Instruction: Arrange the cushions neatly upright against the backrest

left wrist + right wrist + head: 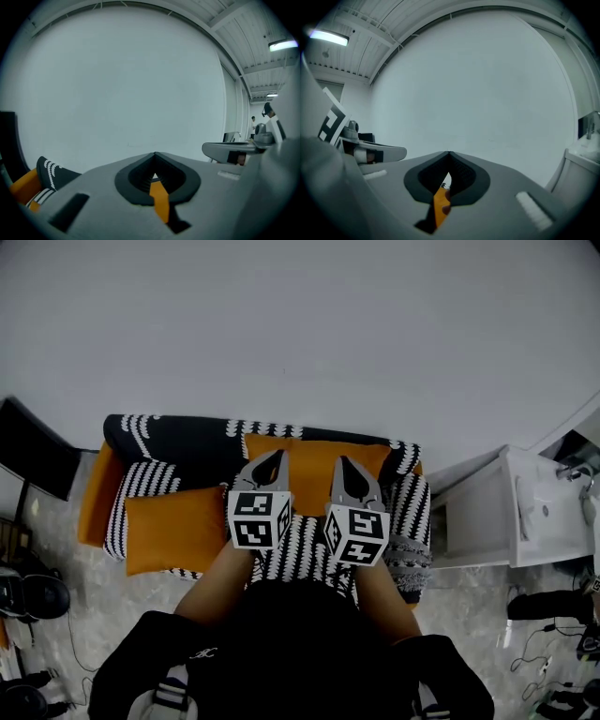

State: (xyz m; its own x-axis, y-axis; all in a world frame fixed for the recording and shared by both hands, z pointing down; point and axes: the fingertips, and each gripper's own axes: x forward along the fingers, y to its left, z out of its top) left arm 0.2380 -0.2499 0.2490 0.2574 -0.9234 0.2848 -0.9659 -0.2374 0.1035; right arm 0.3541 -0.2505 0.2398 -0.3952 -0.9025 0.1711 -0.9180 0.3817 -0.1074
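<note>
Orange fabric shows twice on the black-and-white patterned sofa. One rectangular orange cushion sits just beyond the jaw tips, by the backrest. A second orange cushion appears to lie flat on the seat, well to the left of the left jaws. The left gripper and the right gripper are both held closed on nothing, raised and aimed at the plain white wall. No cushion is gripped, so a fresh reach is judged to be in hand: the jaws must be lowered, opened and brought to a cushion edge. A white cabinet stands right of the right jaws, on mottled grey floor.
</note>
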